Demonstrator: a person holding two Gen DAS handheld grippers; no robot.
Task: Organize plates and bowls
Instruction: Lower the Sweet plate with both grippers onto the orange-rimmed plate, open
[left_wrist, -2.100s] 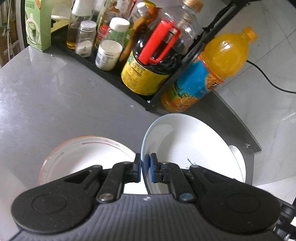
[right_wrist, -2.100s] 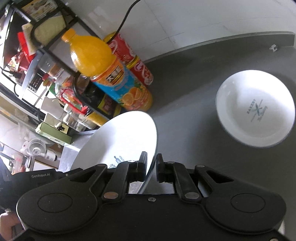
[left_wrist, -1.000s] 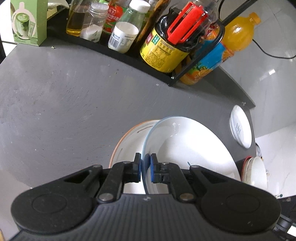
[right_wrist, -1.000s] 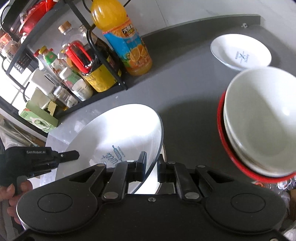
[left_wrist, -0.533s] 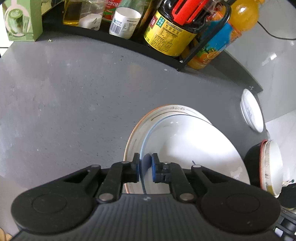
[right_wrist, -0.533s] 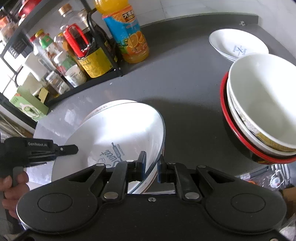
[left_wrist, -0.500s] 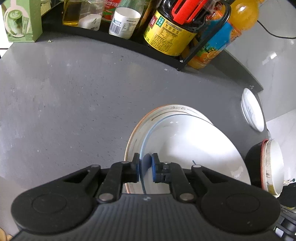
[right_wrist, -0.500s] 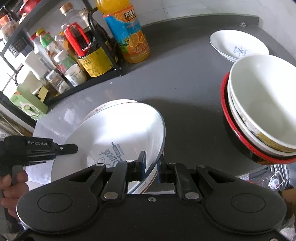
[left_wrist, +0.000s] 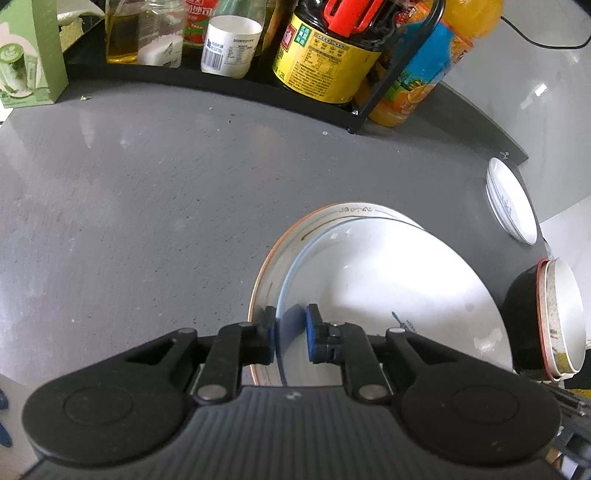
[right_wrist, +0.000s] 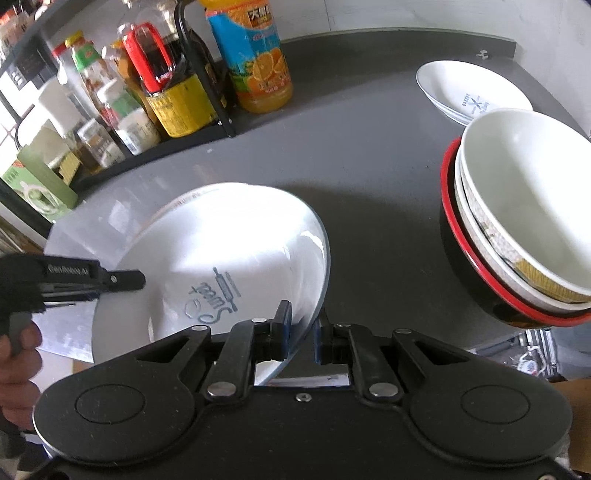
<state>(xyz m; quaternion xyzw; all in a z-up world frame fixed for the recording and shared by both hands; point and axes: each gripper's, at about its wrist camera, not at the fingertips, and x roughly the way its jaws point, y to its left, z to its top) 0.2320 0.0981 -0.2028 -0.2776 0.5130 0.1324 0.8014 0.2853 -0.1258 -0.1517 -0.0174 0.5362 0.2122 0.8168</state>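
Left gripper (left_wrist: 290, 334): jaws parted, straddling the near rim of the white plate (left_wrist: 388, 295); the outer blue pad sits against the rim, the inner pad stands a little off it, so no pinch on this side. Right gripper (right_wrist: 302, 332): jaws also spread around the opposite rim of the same plate (right_wrist: 229, 266), rim passing through the gap; whether either pad touches is hard to tell. White plate, blue-edged, with a blue rolling-pin print, lies nested in a larger brown-rimmed plate (left_wrist: 314, 221) on the grey countertop (left_wrist: 129, 206), slightly off-centre so the lower plate shows as a crescent on the far side. From the right wrist view a hand (right_wrist: 16, 362) holds the left tool's trigger grip at the frame's left edge. To the right of the plates stands a stack of bowls (right_wrist: 517, 229), white ones inside a red-rimmed black one. Beyond it, near the counter's corner, a small white dish (right_wrist: 472, 92) with a printed mark. Along the back: black rack (left_wrist: 221, 81) of condiment bottles, orange juice bottle (right_wrist: 258, 62) just beside it, green carton (left_wrist: 26, 55) at the left end
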